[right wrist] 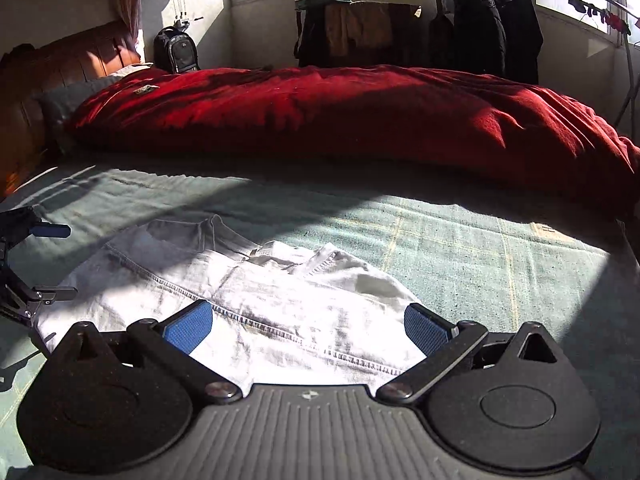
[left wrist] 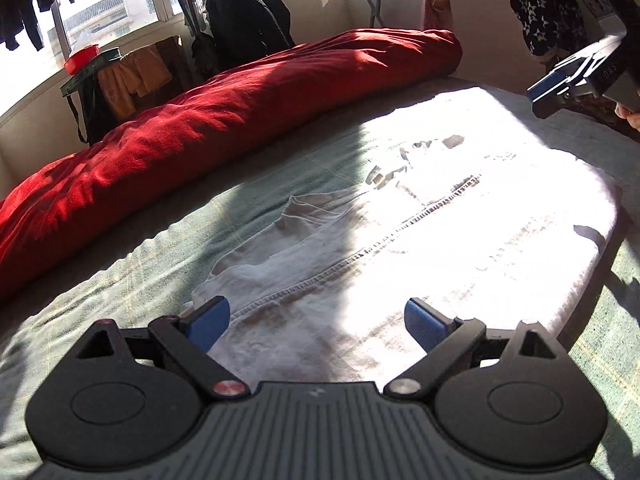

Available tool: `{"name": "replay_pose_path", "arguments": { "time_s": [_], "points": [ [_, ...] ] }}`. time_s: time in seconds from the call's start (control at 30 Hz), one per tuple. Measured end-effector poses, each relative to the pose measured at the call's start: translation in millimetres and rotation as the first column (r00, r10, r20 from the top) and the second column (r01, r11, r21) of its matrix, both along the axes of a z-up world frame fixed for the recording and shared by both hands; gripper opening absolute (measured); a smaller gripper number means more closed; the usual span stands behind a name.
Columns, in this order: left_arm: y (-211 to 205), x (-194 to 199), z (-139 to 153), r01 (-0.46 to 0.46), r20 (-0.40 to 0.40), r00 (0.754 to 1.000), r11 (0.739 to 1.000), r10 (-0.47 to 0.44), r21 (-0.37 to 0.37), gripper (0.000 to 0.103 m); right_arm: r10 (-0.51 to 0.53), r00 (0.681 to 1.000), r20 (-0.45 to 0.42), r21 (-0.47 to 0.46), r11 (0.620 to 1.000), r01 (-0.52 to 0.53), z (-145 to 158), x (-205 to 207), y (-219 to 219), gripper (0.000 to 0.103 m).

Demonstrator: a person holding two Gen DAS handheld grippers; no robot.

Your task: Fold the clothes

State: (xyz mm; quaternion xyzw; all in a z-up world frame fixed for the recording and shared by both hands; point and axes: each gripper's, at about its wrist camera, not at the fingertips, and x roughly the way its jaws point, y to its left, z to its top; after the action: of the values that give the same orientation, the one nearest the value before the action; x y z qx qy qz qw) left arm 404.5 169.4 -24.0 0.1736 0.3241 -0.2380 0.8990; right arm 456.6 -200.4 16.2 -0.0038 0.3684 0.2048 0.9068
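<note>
Left wrist view showed the bed (left wrist: 100, 280), covered in a green checked sheet, as the biggest thing in sight. Along its far edge lay a long red duvet (left wrist: 224, 120), bunched into a roll. Nearer, a pale denim garment (left wrist: 400, 240) was spread flat on the sheet, half in hard sunlight and half in shade, with a stitched seam running across it. In the right wrist view the same cloth lay toward the bed's near edge, its collar end pointing at the duvet.

The left tongs (left wrist: 318, 326) hovered low over the garment's near hem with their 2 blue pads wide apart and nothing between them. The right tongs (right wrist: 308, 330) were likewise spread wide above the other end of the garment, gripping nothing. In the left wrist view they appeared at the upper right, off the cloth. Behind the bed, dark coats (right wrist: 496, 28) hung on a rail by the windows.
</note>
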Motion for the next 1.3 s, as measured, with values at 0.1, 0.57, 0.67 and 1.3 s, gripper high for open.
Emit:
{"name": "replay_pose_path", "arguments": {
  "time_s": [0.1,0.57,0.67,1.3],
  "points": [
    [5,1,-21,-0.033,-0.066,0.997,0.999,0.033,-0.011,0.095,-0.014,0.997,-0.081,0.044,0.999,0.017,-30,1,-1,0.103],
    [42,-4,-13,-0.146,-0.175,0.979,0.957,0.103,-0.251,0.093,-0.108,0.989,-0.102,0.084,0.990,0.117,-51,-59,-21,0.103],
    [40,-16,-29,-0.157,-0.226,0.968,0.965,0.108,-0.210,0.093,-0.068,0.992,-0.109,0.132,0.988,0.082,-52,-72,-12,0.103],
    [15,-25,-30,-0.297,-0.431,0.900,0.810,0.061,-0.506,0.093,0.177,0.953,-0.245,0.581,0.814,-0.002,-63,-71,70,0.103]
  ]
}}
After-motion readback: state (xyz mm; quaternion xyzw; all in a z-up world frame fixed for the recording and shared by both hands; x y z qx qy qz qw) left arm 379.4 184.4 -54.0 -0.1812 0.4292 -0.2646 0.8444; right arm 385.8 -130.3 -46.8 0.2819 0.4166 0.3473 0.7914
